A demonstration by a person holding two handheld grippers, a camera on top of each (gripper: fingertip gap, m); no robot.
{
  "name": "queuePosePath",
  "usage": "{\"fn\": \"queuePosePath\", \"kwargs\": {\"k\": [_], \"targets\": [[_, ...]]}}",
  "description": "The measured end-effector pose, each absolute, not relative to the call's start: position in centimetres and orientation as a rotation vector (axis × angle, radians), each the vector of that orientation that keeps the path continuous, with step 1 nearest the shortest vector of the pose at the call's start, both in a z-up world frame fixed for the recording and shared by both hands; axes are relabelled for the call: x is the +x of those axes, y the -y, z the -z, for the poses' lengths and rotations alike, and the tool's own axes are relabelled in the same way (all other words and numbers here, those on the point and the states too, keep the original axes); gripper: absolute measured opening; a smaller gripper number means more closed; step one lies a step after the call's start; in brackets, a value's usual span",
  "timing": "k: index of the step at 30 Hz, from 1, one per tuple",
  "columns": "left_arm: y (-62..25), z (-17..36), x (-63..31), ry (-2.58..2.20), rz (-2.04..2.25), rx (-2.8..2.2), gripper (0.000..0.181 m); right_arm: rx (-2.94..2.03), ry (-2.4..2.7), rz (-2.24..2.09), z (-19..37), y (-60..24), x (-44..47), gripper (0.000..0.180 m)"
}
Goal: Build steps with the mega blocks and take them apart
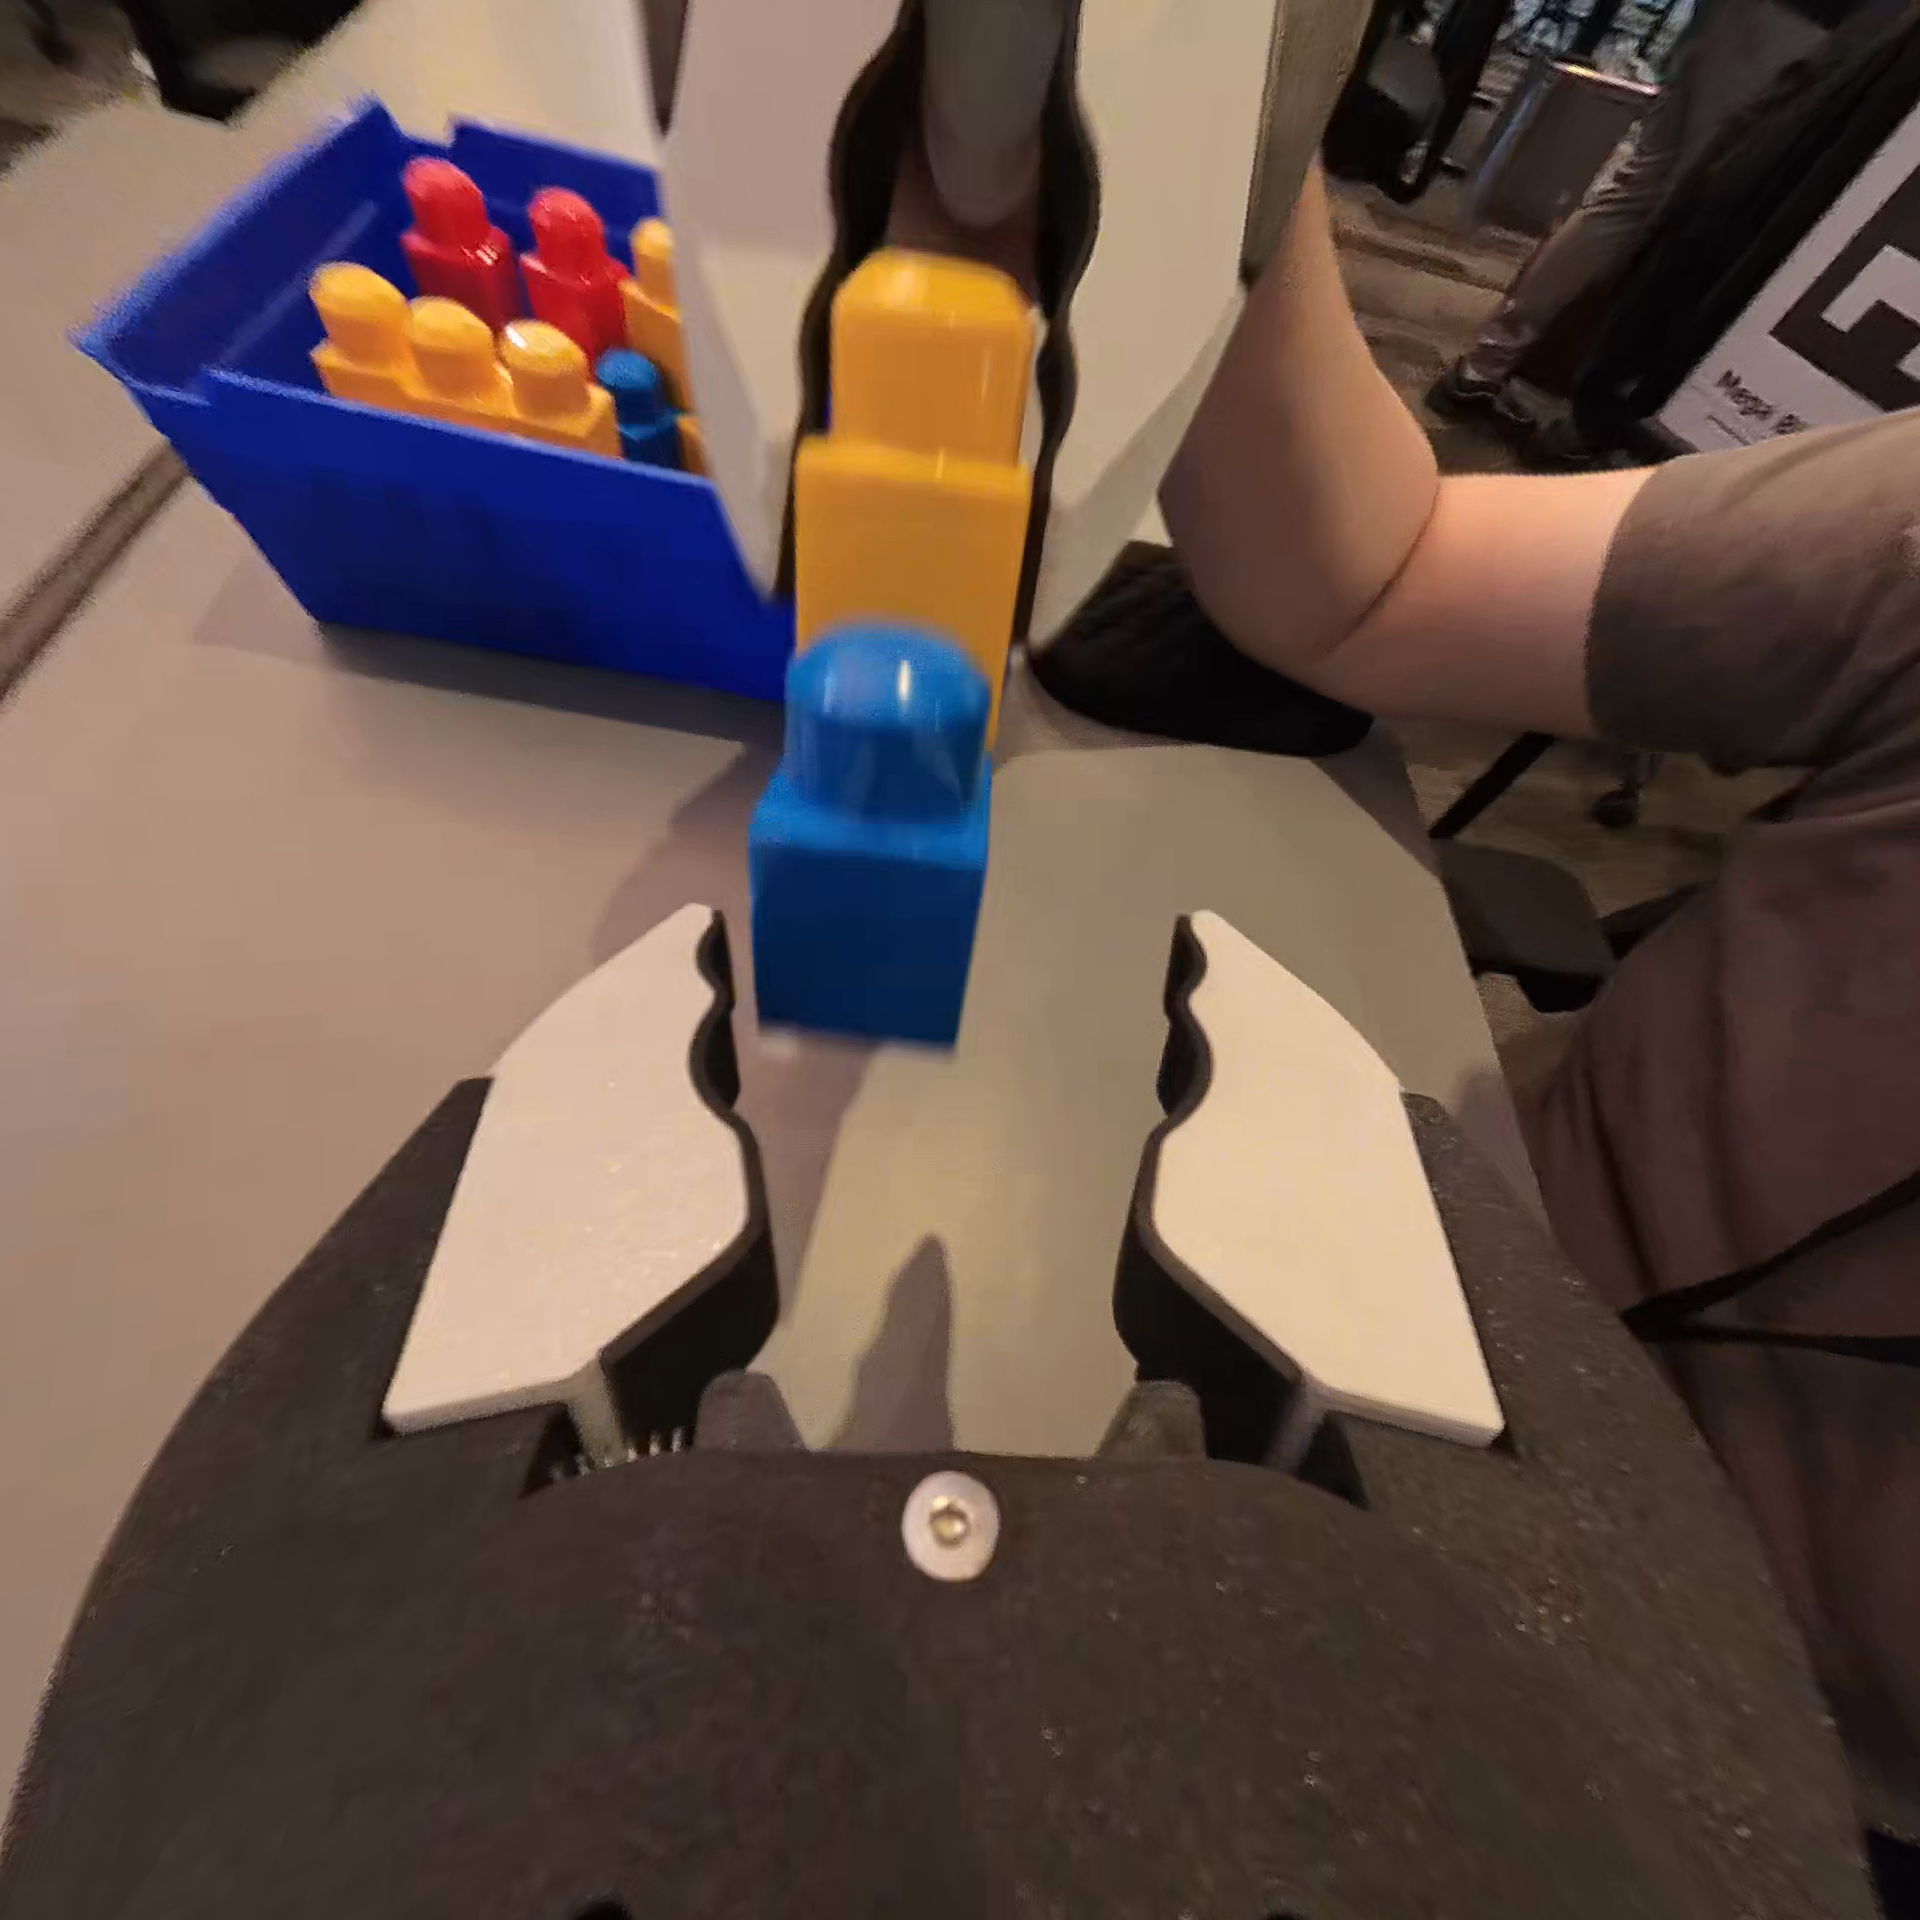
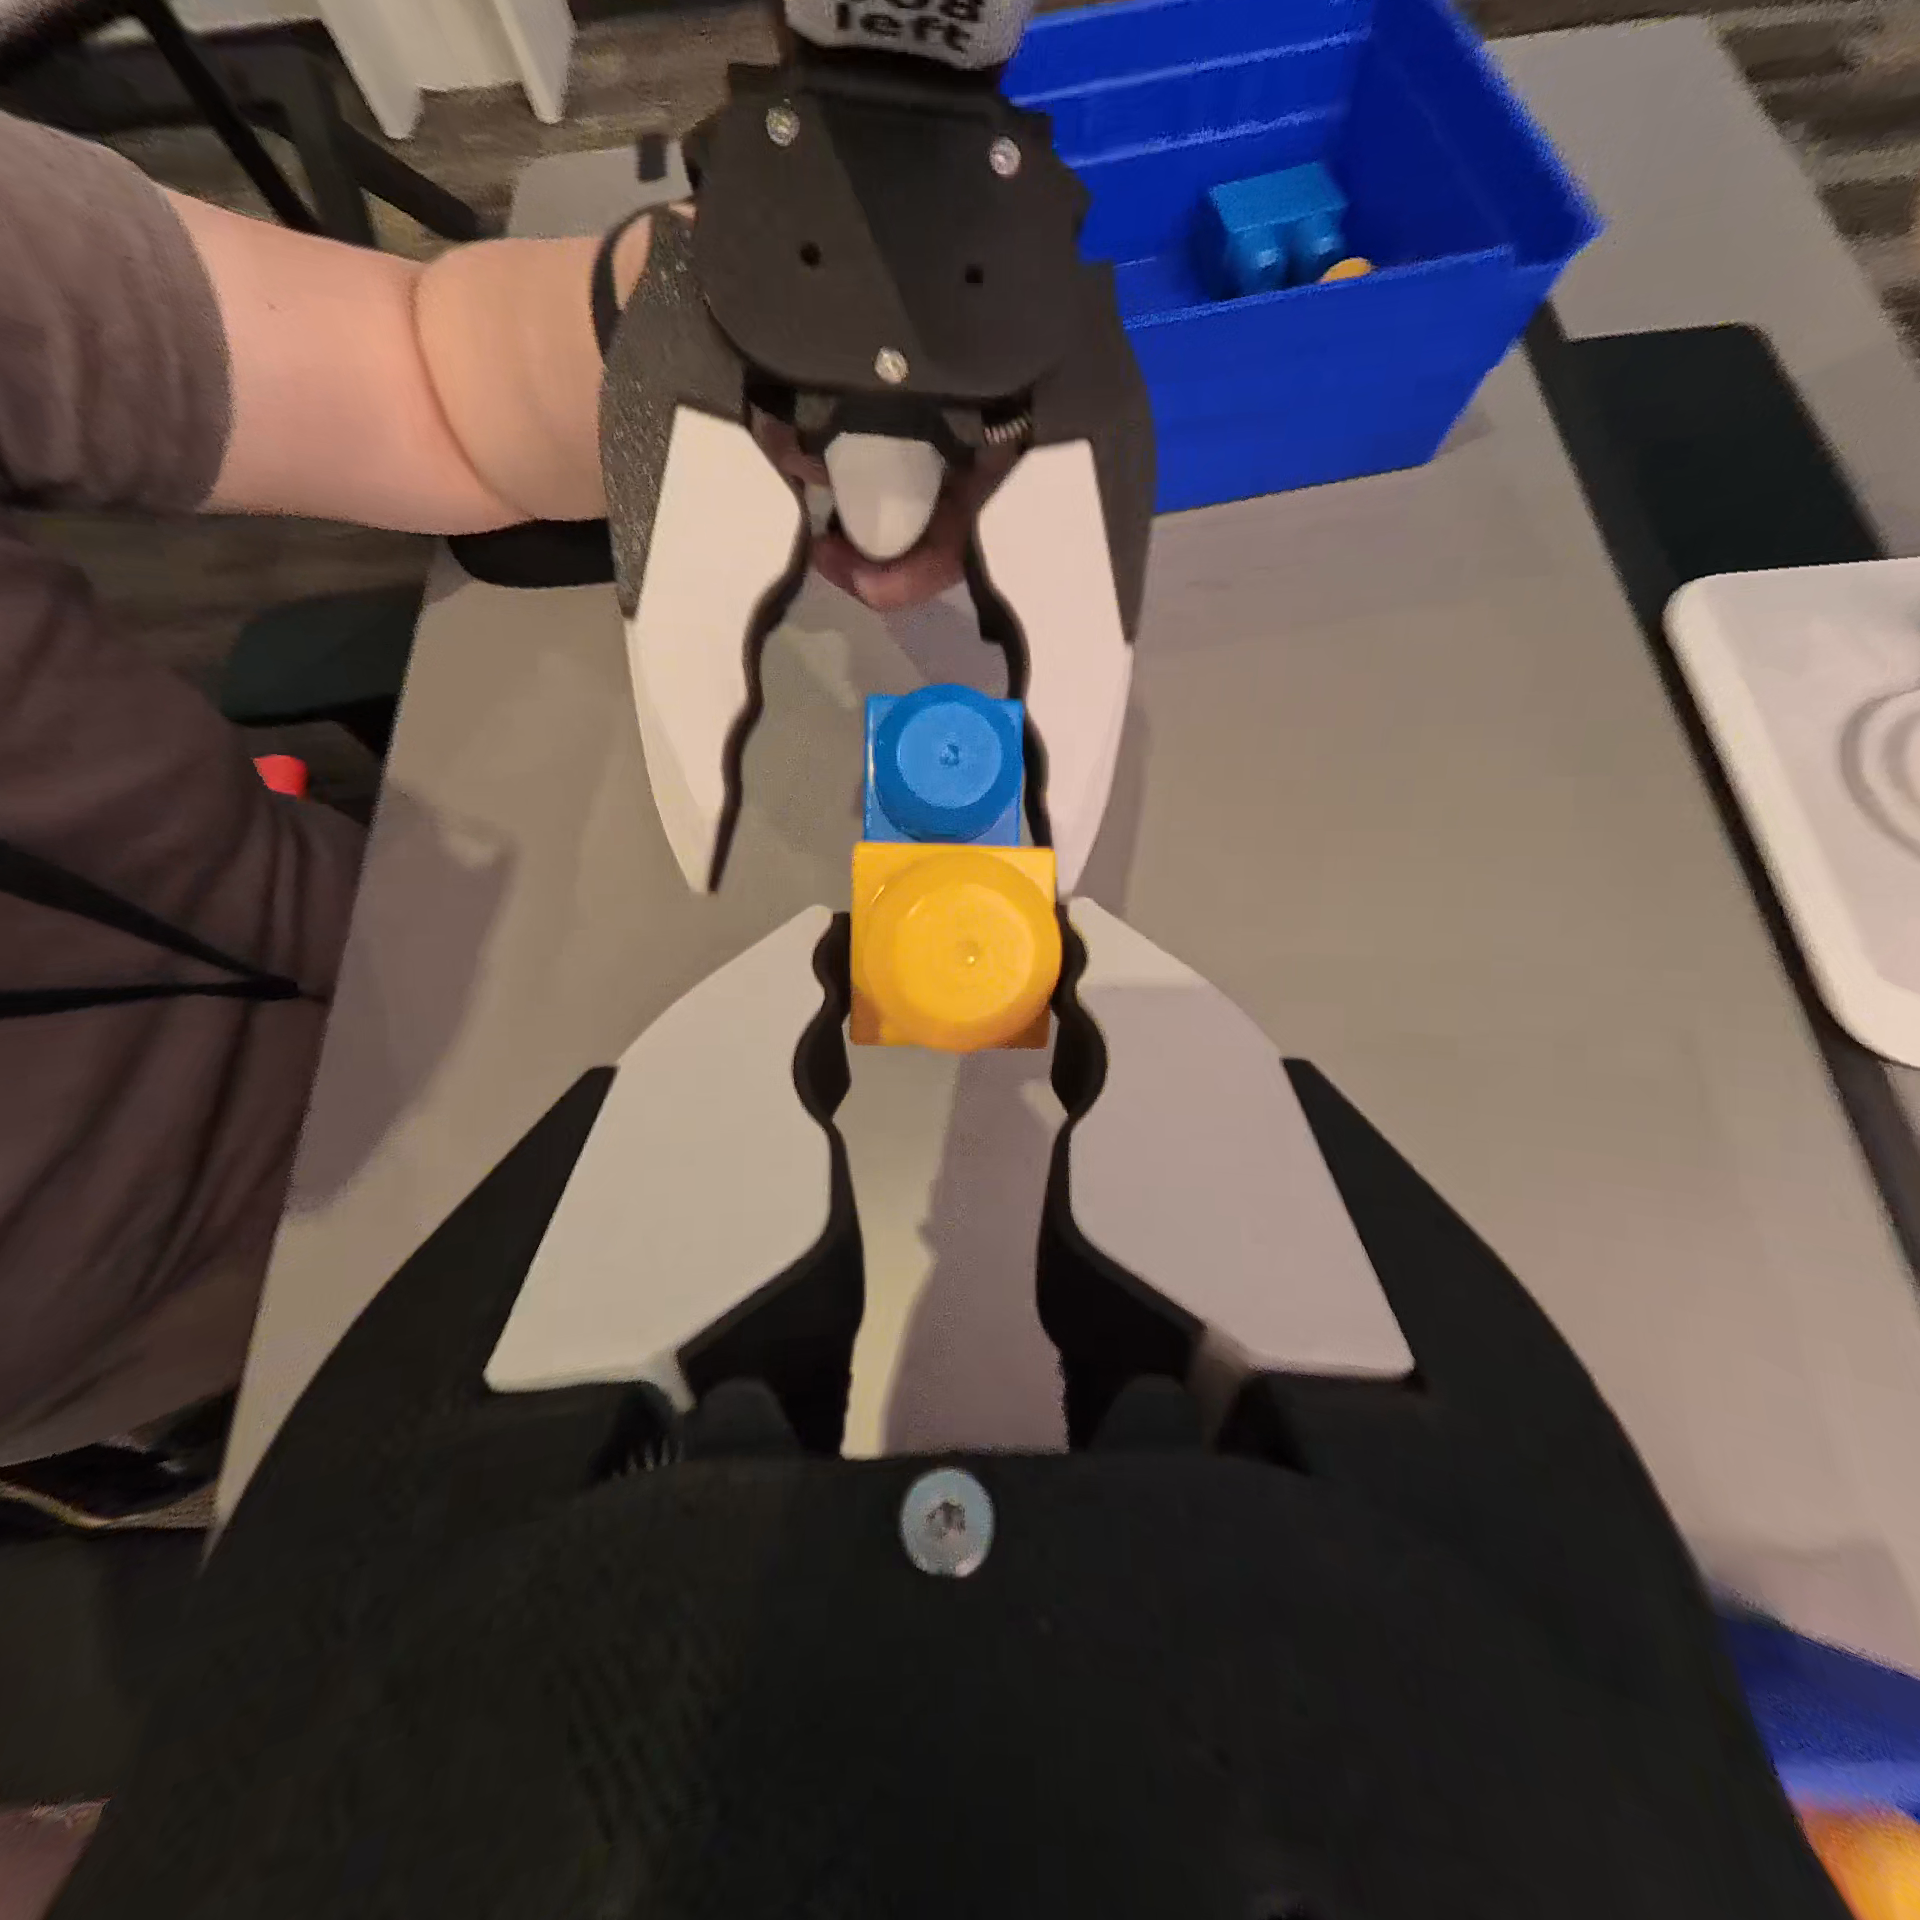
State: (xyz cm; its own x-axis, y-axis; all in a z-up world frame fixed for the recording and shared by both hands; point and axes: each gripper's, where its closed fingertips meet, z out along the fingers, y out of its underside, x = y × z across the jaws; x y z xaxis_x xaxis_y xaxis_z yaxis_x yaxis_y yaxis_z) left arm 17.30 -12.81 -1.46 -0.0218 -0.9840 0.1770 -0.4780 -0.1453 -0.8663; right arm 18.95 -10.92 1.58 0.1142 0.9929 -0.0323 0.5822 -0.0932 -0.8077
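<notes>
We see writing in three places, none of which we repeat: a white sign (image 1: 1808, 281) with a black square pattern at 2 o'clock in the left wrist view, and a printed label (image 2: 899, 26) on top of the left gripper's body at 12 o'clock in the right wrist view.

Our left gripper (image 1: 951, 971) stands with its jaws spread wide, holding nothing. The blue block (image 1: 868, 862) sits upright on the grey table (image 1: 312, 883) just ahead of the fingertips, nearer the left finger, and from this view we cannot tell whether that finger touches it. In the right wrist view the same gripper (image 2: 894, 842) reaches in from 12 o'clock, and the blue block (image 2: 943, 764) lies between its fingers, close against the one on the viewer's right.

Our right gripper (image 2: 948, 935) is clamped on the yellow block (image 2: 951, 951), its two fingertips pressing the block's sides. From the left wrist view the right gripper (image 1: 914, 499) comes down from 12 o'clock around the yellow block (image 1: 914, 468), which stands directly behind and touching the blue one.

A blue bin (image 1: 447, 540) at 10 o'clock holds red, yellow and blue blocks (image 1: 488, 332).
</notes>
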Motion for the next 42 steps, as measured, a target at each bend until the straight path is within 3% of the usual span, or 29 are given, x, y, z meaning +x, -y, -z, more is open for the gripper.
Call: {"fn": "queuePosePath", "kwargs": {"k": [5,8,13,21,31,38,42], "targets": [[11.2,-0.5,15.6,-1.463,1.052,-1.641,0.078,-1.695,1.369,-0.518,-7.4,10.3,28.8,0.038],[11.2,-0.6,15.3,-1.461,1.063,-1.652,0.075,-1.744,1.224,-0.278,-8.0,9.4,36.4,0.037],[11.3,0.3,15.4,-1.51,1.025,-1.672,0.075,-1.912,1.247,-0.249,-2.9,7.8,41.9,0.037],[11.3,0.0,15.0,-1.511,1.037,-1.676,0.069,-2.072,1.581,-0.281,7.6,5.2,40.7,0.038],[11.2,-2.9,12.9,-1.465,1.018,-1.638,0.069,-2.122,1.605,-0.102,10.5,2.9,40.8,0.041],[8.7,-8.8,5.3,-1.269,0.726,-1.598,0.069,-1.97,1.505,-0.091,5.7,3.0,40.4,0.042],[4.1,-7.6,-4.6,-1.044,0.291,-1.822,0.066,-1.753,1.408,-0.111,0.3,3.6,38.8,0.041]]}}
